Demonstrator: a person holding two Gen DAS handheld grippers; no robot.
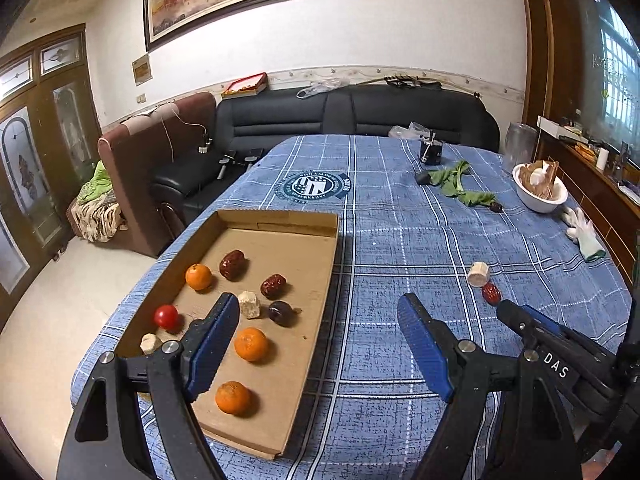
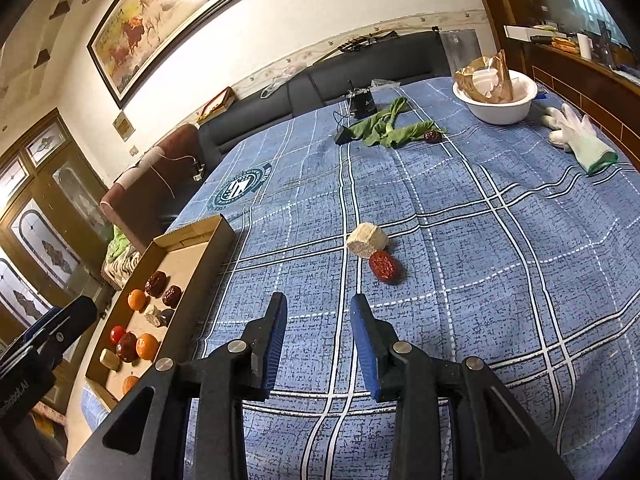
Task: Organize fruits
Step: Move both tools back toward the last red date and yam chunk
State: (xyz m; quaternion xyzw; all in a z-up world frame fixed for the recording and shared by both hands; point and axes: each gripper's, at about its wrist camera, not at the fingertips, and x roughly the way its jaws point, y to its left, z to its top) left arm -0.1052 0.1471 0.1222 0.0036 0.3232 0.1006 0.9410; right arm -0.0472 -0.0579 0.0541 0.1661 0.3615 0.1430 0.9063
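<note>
Both grippers, left (image 1: pixel 316 316) and right (image 2: pixel 319 312), spread empty; three oranges (image 1: pixel 250 344), perhaps four dates (image 1: pixel 232 265) in tray (image 1: pixel 308 304).

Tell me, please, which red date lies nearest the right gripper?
The red date on the tablecloth beside the pale chunk; it lies just ahead of the right gripper, while the others sit in the cardboard tray.

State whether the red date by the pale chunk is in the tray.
Out. The red date lies on the tablecloth, apart from the cardboard tray.
</note>
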